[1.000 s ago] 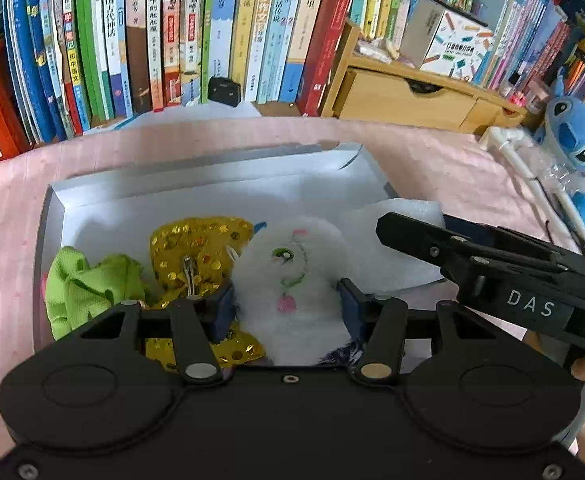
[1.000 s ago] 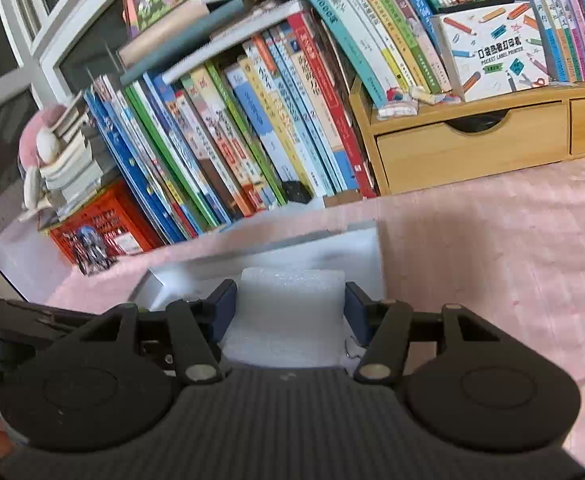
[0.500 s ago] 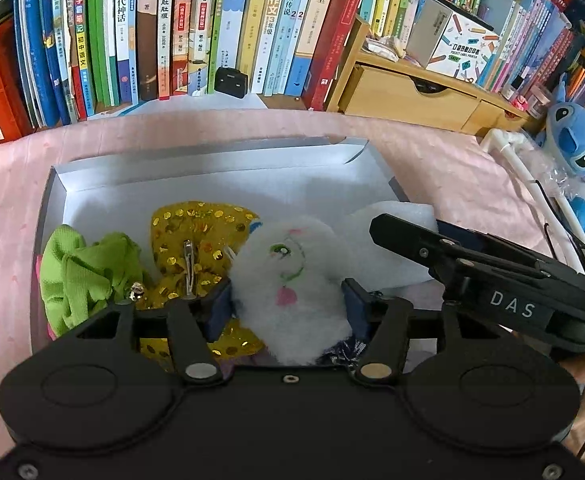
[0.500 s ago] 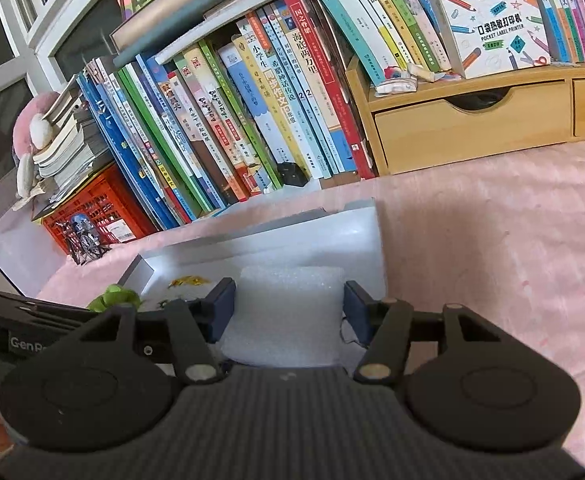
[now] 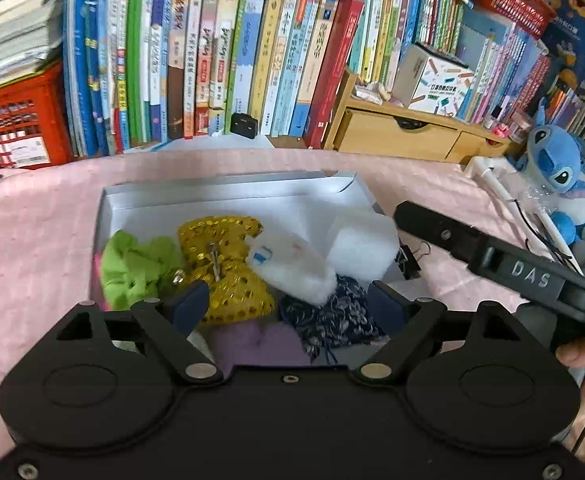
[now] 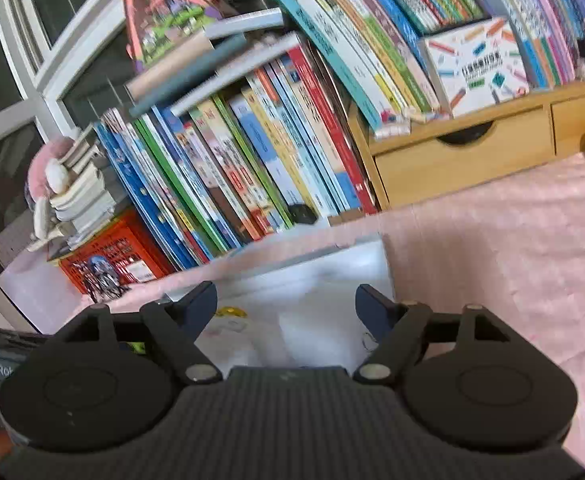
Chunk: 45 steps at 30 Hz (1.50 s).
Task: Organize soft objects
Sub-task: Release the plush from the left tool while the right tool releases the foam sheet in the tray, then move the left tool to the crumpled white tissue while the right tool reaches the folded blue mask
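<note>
White plush toy (image 5: pixel 292 266) lies in gray box (image 5: pixel 228 194), between gold sequin bow (image 5: pixel 228 264) at 9 o'clock and white foam block (image 5: pixel 362 250) at 3. Light, squashy, fur slippery; best pinch across mid-body. My left tool (image 5: pixel 286 306) jaws just spread wide, gripping nothing. My right tool (image 6: pixel 286 308) likewise just opened, empty, foam below.

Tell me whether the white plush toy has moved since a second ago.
Yes. The white plush toy, earlier between the left hand-held gripper pads, now lies released beside the gold sequin bow; its jaws just opened.
</note>
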### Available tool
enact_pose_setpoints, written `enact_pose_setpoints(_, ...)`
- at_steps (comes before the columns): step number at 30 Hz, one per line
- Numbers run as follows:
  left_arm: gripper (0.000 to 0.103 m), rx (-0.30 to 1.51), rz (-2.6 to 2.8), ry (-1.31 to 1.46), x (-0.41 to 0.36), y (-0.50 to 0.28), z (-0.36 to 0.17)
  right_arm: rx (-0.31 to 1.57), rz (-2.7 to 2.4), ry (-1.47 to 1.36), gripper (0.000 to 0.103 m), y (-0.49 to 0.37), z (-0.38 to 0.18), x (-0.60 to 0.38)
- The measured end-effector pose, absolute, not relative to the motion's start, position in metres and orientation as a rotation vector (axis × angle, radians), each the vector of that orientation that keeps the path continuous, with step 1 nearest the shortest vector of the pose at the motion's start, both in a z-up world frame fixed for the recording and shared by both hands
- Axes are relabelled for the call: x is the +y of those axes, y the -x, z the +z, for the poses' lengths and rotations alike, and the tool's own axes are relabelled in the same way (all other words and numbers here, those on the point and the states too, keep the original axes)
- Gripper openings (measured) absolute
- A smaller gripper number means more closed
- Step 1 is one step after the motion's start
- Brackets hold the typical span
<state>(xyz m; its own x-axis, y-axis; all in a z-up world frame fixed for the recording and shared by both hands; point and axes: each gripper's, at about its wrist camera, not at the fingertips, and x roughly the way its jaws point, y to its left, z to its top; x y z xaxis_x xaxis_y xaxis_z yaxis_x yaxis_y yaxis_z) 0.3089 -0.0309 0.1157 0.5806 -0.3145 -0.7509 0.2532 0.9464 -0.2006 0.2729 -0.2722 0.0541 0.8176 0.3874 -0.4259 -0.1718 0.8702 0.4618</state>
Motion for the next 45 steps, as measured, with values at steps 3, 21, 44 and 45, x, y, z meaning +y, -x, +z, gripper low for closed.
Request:
enact_pose_setpoints(3,0.086,0.87,-0.349,0.069,-0.025,-0.289,0.125,0.509,0.305,-0.401,0.085,-0.256,0.065,-0.271)
enact_pose_setpoints(21,0.096,0.609,-0.456,-0.013,-0.005,-0.124,0.139,0.391,0.295,-0.259,0.088,-0.113,0.076,-0.296)
enact_pose_setpoints(44,0.093,0.424,-0.389,-0.075,-0.012,-0.011,0.062,0.358,0.146,-0.107,0.089,-0.028,0.026,-0.293)
enact_pose_setpoints(45,0.09,0.415,-0.369,-0.082,-0.012,-0.009,0.059,0.359,0.138,-0.104,0.089,-0.027,0.024,-0.292)
